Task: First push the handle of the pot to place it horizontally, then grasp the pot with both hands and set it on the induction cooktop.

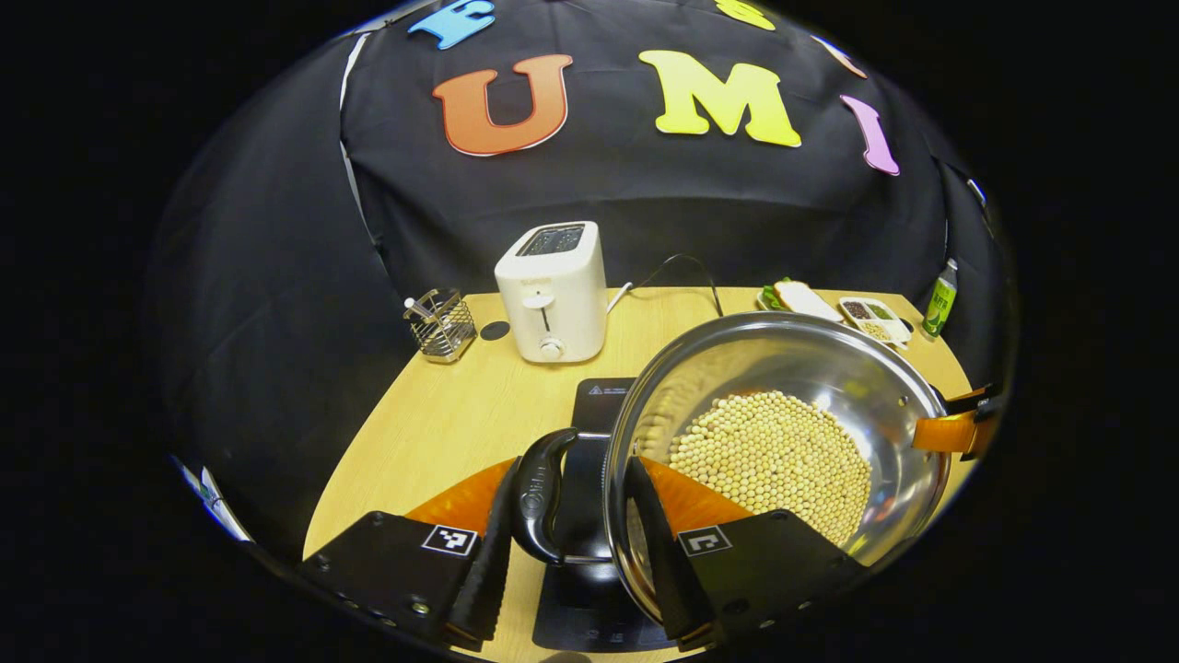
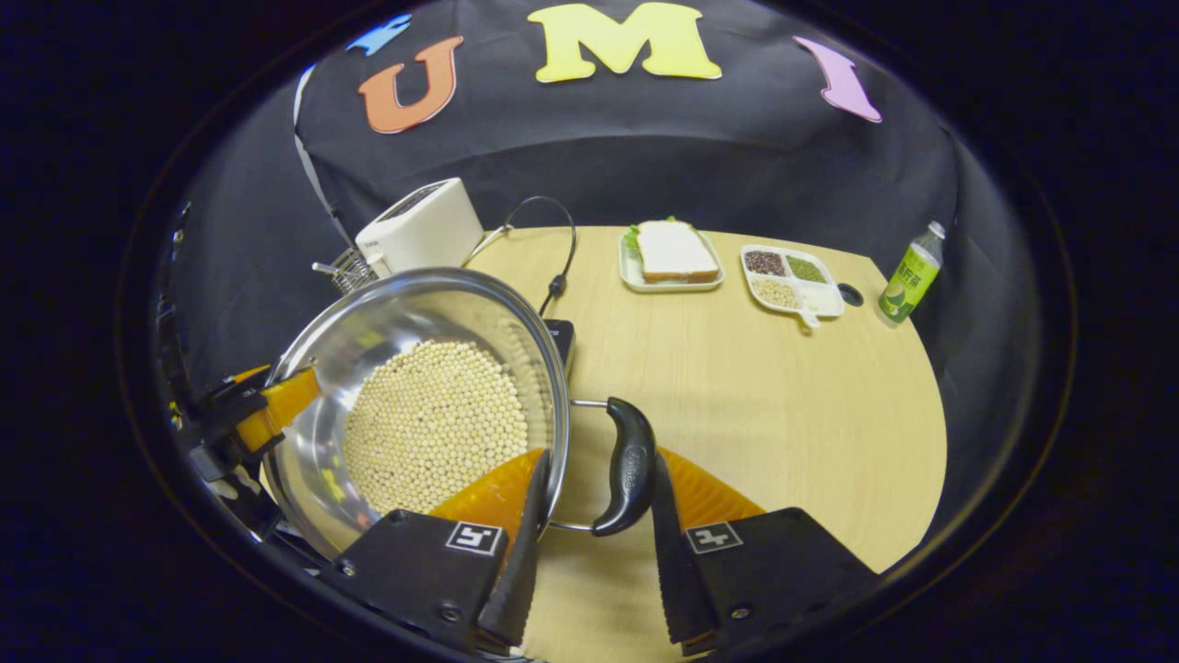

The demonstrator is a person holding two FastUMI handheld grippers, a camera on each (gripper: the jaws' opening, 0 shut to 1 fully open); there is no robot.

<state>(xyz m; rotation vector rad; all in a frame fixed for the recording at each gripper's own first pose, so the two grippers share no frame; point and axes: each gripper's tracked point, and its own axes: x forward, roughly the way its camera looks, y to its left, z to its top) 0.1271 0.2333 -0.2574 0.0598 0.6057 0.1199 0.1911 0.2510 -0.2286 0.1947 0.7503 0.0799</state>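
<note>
1. The pot (image 1: 783, 433), a steel pan holding a bed of pale beans (image 1: 774, 460), is carried between both grippers and tilts in each view.
2. In the left gripper view, the left gripper (image 1: 571, 543) straddles the pot's left handle (image 1: 539, 493): one finger lies outside the handle, the other inside the rim, the handle in the gap. Whether both fingers press it I cannot tell.
3. The cooktop (image 1: 589, 516) lies on the table (image 1: 442, 424) under that handle and the pot's near edge (pot bottom hidden, so contact is unclear).
4. In the right gripper view, the right gripper (image 2: 594, 534) brackets the right handle (image 2: 628, 465) the same way, one finger inside the rim, one outside the handle; its grip is also unclear.
5. Each view shows the other gripper at the pot's far rim.
6. At the back stand a toaster (image 1: 553, 290) and wire basket (image 1: 442, 324); farther right, a sandwich plate (image 2: 671, 253), a divided dish (image 2: 792, 281) and a bottle (image 2: 910, 274).
</note>
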